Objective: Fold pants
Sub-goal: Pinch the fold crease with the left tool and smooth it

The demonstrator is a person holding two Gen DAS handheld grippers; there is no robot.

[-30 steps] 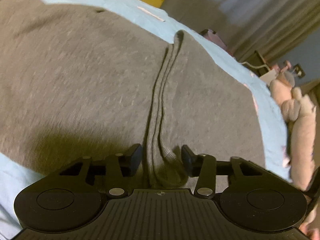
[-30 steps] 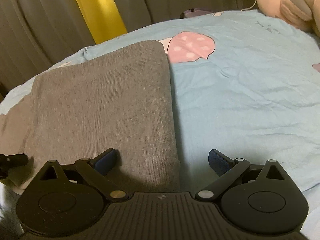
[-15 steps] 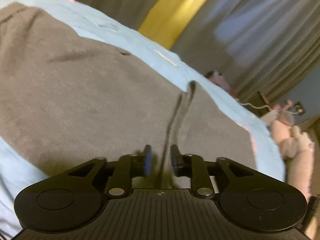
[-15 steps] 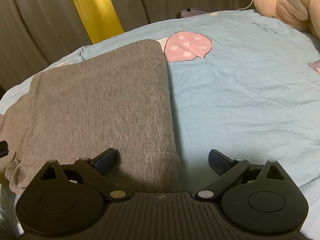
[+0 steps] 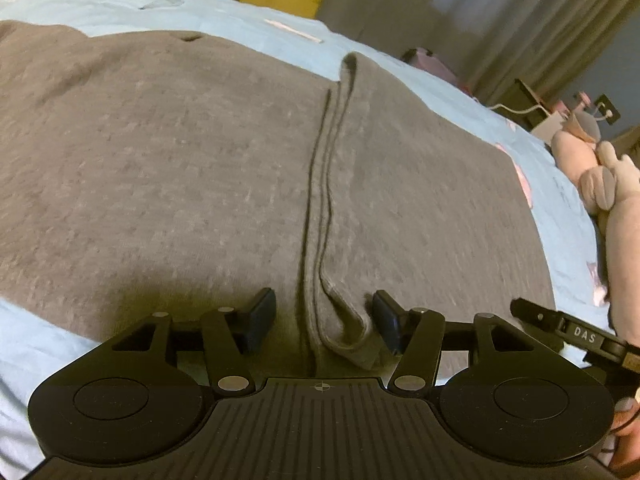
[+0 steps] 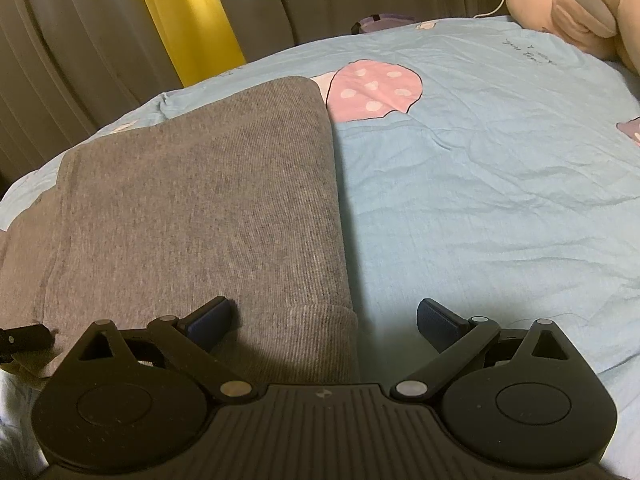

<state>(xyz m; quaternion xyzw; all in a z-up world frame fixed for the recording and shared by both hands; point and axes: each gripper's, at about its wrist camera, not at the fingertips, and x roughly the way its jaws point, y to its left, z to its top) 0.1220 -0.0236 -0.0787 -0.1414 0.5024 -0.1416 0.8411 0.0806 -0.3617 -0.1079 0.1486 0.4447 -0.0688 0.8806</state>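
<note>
Grey pants (image 5: pixel 180 168) lie spread on a light blue bedsheet (image 5: pixel 120 4), folded over so that stacked layered edges (image 5: pixel 320 184) run down the middle of the left wrist view. My left gripper (image 5: pixel 324 318) is open, its jaws on either side of the near hem corner (image 5: pixel 352 336). In the right wrist view the folded pants (image 6: pixel 200 208) lie at left, with a ribbed cuff (image 6: pixel 316 332) at the near right corner. My right gripper (image 6: pixel 324 320) is open over that cuff, holding nothing.
The bedsheet (image 6: pixel 480 200) has a pink spotted mushroom print (image 6: pixel 372 92). Pink plush toys (image 6: pixel 568 4) lie at the far right. Grey curtains and a yellow strip (image 6: pixel 184 16) stand behind the bed. The right gripper's tip (image 5: pixel 568 330) shows at the right of the left view.
My left gripper, shut on the layered edge half a second ago, has opened and let it go. The right gripper stays open, with the cuff a little nearer.
</note>
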